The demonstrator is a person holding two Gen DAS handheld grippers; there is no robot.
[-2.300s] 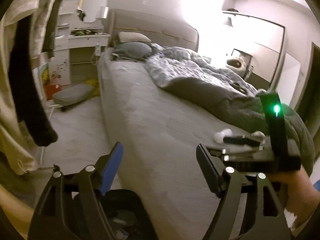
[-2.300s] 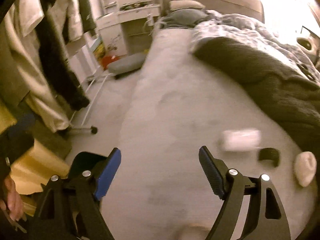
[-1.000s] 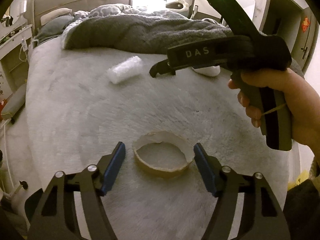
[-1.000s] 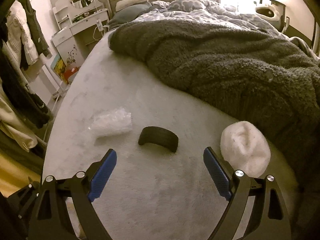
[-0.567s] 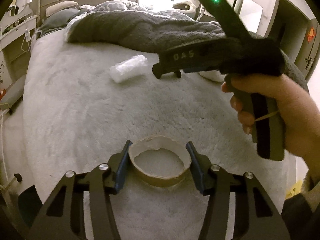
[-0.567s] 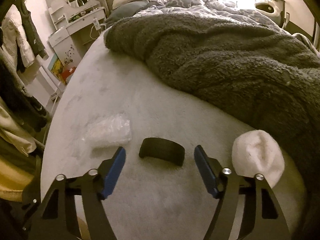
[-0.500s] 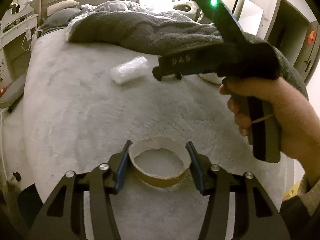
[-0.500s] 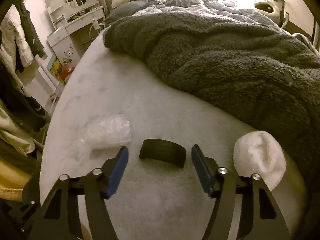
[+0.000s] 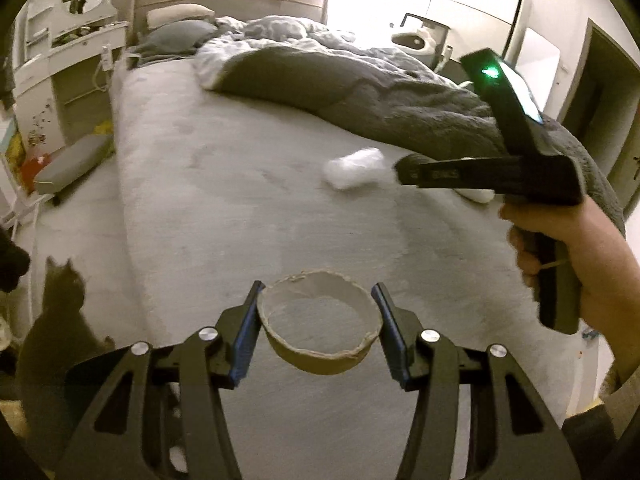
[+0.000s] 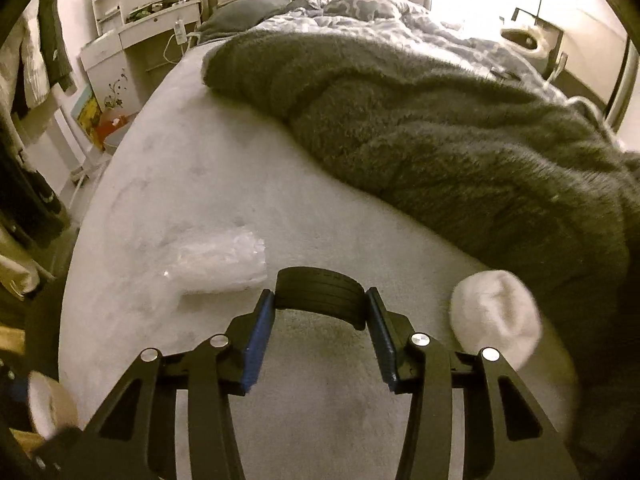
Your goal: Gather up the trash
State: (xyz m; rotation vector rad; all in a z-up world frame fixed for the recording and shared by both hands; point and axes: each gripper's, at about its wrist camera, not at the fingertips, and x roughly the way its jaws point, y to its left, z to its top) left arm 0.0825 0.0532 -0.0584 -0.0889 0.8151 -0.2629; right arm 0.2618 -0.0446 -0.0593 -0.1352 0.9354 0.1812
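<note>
Since a second ago your left gripper [image 9: 318, 322] has clamped and raised the cardboard ring [image 9: 318, 330]. Your right gripper [image 10: 320, 326] jaws are closing onto the black band [image 10: 320, 290]; avoid the plastic wrap [image 10: 224, 266] at ten o'clock.

Trash items on the bed: four pieces in view.

We see a tan cardboard ring [image 9: 318, 330], open side up, with a torn upper rim, clamped by its sides and lifted off the bed surface. We see a black ribbed curved strip [image 10: 320, 290], arched upward, pinched at both ends, low over the pale bedcover [image 10: 192, 184]. Just beside its left end lies a crumpled clear plastic wrapper [image 10: 218, 264]. To its right, apart from it, a white rounded wad [image 10: 496, 316] rests against the edge of the grey blanket [image 10: 440, 120].
</note>
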